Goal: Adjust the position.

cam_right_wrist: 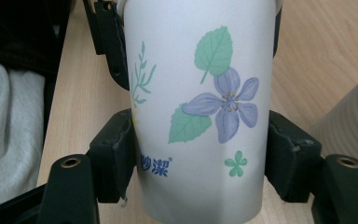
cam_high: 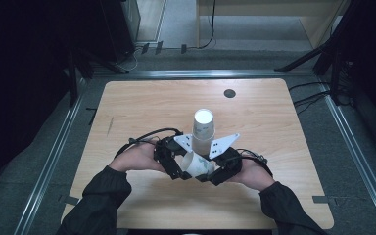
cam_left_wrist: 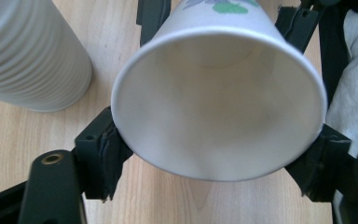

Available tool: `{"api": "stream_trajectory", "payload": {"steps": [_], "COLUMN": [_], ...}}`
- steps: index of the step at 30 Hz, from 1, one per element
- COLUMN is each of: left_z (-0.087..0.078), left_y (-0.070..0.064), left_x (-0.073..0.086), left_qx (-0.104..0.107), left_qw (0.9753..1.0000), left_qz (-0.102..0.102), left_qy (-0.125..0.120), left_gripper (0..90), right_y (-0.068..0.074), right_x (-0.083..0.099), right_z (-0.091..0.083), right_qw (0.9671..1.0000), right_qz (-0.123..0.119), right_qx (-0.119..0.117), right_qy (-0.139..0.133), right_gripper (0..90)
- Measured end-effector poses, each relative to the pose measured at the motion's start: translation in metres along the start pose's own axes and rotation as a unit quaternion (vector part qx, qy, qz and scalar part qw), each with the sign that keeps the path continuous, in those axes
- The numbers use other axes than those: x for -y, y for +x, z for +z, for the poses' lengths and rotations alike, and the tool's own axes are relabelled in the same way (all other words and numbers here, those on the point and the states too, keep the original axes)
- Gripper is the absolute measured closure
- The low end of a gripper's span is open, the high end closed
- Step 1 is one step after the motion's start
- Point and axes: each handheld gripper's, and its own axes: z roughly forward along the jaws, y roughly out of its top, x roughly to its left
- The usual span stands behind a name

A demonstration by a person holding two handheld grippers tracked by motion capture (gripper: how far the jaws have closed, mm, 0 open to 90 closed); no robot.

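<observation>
A white paper cup (cam_high: 198, 165) printed with a purple flower and green leaves lies on its side just above the table, held between both grippers. My left gripper (cam_high: 175, 165) is shut on the cup (cam_left_wrist: 219, 102) at its open rim, with a pad (cam_left_wrist: 103, 156) on each side. My right gripper (cam_high: 217, 171) is shut on the same cup (cam_right_wrist: 200, 107) lower down near its base, its pads (cam_right_wrist: 116, 156) pressing the printed wall. A tall stack of white ribbed cups (cam_high: 203, 128) stands upright right behind the grippers, and again in the left gripper view (cam_left_wrist: 32, 51).
The wooden table (cam_high: 142, 107) has a round dark grommet (cam_high: 229, 93) near its far edge. Black cables (cam_high: 149, 134) trail from the grippers. Metal floor rails and dark stand legs (cam_high: 303, 58) surround the table. Pale cloth (cam_right_wrist: 9, 126) lies beside the jaws.
</observation>
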Motion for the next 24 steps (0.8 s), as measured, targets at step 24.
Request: {"api": "stream_trajectory", "payload": {"steps": [24], "left_z": [-0.018], "left_y": [0.003], "left_x": [0.021], "left_qx": [0.010], "left_qw": [0.9856], "left_qz": [-0.059], "left_qy": [-0.158], "left_gripper": [14.9], "right_y": [-0.008], "right_x": [0.001], "right_z": [-0.019], "right_qw": [0.9980], "right_qz": [0.020], "right_qx": [-0.005], "right_qy": [-0.061], "right_gripper": [33.1]}}
